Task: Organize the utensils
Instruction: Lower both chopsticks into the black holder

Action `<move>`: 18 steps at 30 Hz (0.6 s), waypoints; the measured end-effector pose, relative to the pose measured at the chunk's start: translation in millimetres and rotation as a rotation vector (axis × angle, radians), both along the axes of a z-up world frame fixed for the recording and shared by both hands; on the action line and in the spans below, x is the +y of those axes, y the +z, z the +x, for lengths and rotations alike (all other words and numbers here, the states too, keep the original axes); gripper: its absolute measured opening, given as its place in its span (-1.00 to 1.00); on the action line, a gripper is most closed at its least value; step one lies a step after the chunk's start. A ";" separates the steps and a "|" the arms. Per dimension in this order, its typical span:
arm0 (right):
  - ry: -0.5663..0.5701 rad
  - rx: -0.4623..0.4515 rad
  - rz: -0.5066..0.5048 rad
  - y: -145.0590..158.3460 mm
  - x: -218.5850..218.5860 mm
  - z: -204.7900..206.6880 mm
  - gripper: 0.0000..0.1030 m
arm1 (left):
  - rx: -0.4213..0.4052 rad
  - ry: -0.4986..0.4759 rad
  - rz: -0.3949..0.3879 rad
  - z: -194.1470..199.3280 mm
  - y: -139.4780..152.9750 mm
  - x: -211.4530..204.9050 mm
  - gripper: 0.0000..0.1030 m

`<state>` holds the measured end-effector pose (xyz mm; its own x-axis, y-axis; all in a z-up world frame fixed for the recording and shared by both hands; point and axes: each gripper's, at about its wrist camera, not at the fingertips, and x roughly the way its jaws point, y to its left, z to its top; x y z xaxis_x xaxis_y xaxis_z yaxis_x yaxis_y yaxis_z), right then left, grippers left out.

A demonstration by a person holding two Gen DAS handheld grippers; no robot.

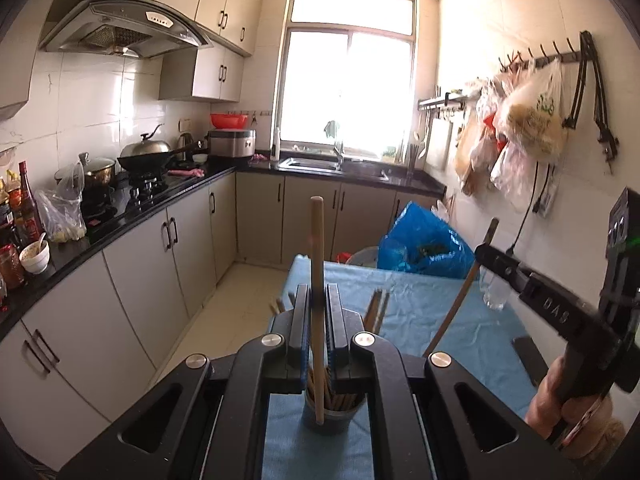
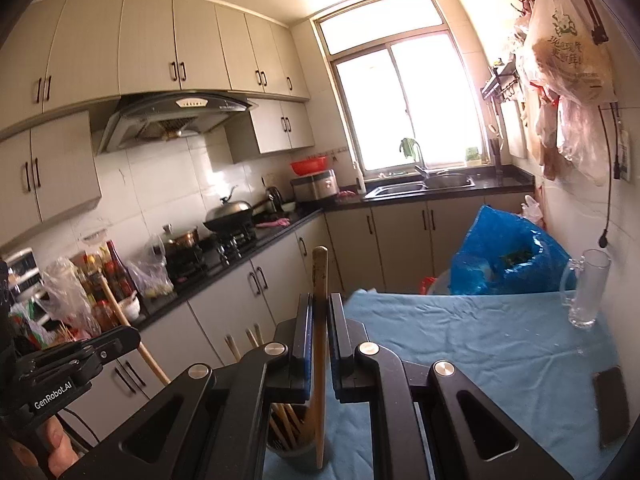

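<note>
I see a blue cloth [image 2: 460,344] spread over the worktop. A clear glass mug [image 2: 586,288] stands near the far right corner of it. A dark flat phone [image 2: 610,404] lies by the right edge. Just past the far edge sits a big blue plastic bag [image 2: 504,256]. Along the left wall I see a long black counter [image 1: 120,220] with a wok [image 1: 148,156] on the stove, a small pot [image 1: 96,170] beside it, and sauce bottles [image 1: 18,208] at the near end. A white bowl [image 1: 35,256] sits there too. A sink [image 2: 424,186] is under the bright window [image 1: 348,76]. Plastic bags [image 1: 520,124] hang from hooks on the right wall.
</note>
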<state>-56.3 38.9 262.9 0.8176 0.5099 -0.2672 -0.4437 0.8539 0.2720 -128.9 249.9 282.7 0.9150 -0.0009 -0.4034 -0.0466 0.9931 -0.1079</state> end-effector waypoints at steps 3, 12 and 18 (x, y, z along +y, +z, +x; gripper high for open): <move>0.011 0.003 0.010 0.4 10.4 10.0 -0.85 | -0.016 0.001 -0.016 13.5 3.1 2.7 -0.88; 0.035 0.052 0.006 -23.9 32.6 38.0 -0.85 | 0.054 -0.035 -0.115 60.0 -28.9 8.6 -0.88; 0.040 0.101 -0.022 -43.3 41.1 51.4 -0.85 | 0.106 -0.033 -0.116 82.0 -55.2 12.0 -0.88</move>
<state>-4.9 80.0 219.5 0.7650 0.5353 -0.3582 -0.4493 0.8420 0.2987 -46.9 261.9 227.6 0.8661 -0.0820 -0.4932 -0.0318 0.9754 -0.2181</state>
